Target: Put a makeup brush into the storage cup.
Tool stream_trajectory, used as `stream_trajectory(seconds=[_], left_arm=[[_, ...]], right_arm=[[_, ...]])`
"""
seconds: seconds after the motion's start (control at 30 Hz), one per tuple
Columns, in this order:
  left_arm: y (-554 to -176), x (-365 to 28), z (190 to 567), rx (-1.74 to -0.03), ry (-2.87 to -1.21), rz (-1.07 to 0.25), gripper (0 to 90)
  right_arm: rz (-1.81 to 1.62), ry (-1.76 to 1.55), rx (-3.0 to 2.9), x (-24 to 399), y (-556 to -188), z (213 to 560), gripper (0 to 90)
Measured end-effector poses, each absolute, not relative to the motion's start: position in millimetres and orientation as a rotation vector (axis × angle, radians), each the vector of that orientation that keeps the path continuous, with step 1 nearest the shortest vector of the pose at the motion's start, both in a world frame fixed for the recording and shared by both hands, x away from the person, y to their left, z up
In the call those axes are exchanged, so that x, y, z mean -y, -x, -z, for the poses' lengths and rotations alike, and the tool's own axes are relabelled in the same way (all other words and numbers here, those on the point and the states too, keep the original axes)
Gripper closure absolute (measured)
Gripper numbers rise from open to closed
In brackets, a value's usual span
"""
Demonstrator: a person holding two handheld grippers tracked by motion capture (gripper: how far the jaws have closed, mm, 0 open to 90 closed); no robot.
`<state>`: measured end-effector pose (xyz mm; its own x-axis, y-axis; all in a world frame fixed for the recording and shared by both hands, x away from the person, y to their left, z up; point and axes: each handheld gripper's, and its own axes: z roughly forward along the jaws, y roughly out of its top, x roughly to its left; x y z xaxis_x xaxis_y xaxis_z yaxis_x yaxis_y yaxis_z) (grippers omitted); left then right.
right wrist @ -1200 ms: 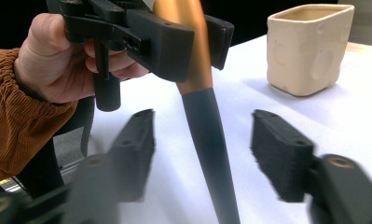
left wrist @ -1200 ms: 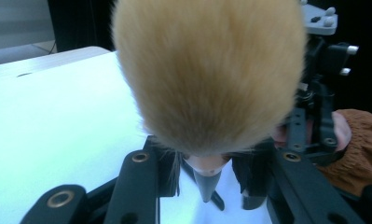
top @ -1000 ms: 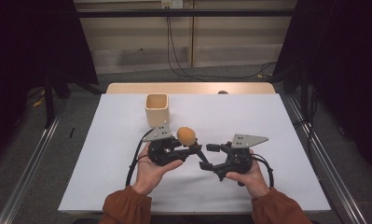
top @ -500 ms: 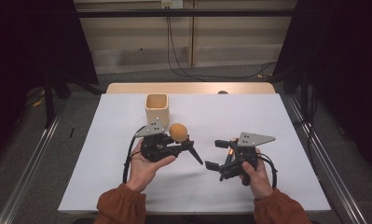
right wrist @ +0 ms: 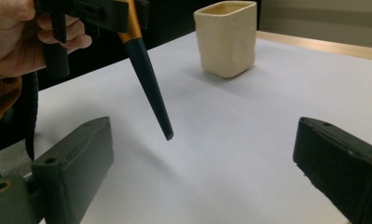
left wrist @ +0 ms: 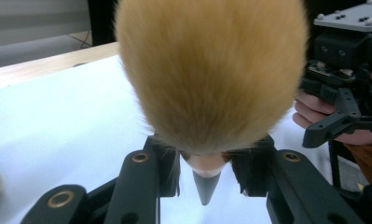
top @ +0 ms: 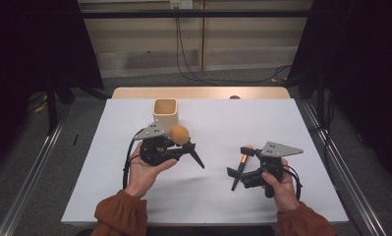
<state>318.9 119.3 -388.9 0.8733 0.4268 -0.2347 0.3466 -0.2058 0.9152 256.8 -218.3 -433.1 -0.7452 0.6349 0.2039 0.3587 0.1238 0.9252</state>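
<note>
No legible writing: left hand-held gripper [top: 183,150] clamps makeup brush [top: 180,134]; cream cup [top: 165,112] unmarked.

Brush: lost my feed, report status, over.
Left gripper shut on brush. Right gripper jaws just been opening, nothing between them. Nothing between brush and cup.

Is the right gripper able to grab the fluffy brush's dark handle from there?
Probably yes. The right gripper has just been opening its jaws, and nothing is between them. The brush handle pokes out free below the left gripper, with bare table between.
</note>
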Motion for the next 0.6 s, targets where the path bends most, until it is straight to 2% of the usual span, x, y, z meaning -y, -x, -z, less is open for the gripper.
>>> stream_trajectory(seconds=[0.6], left_arm=[[-332.0,-140.4,378.7,-0.61,-1.804,-0.153,65.5]], right_arm=[[-1.64,-1.045,-1.962,254.4,-237.8,442.4,0.3]])
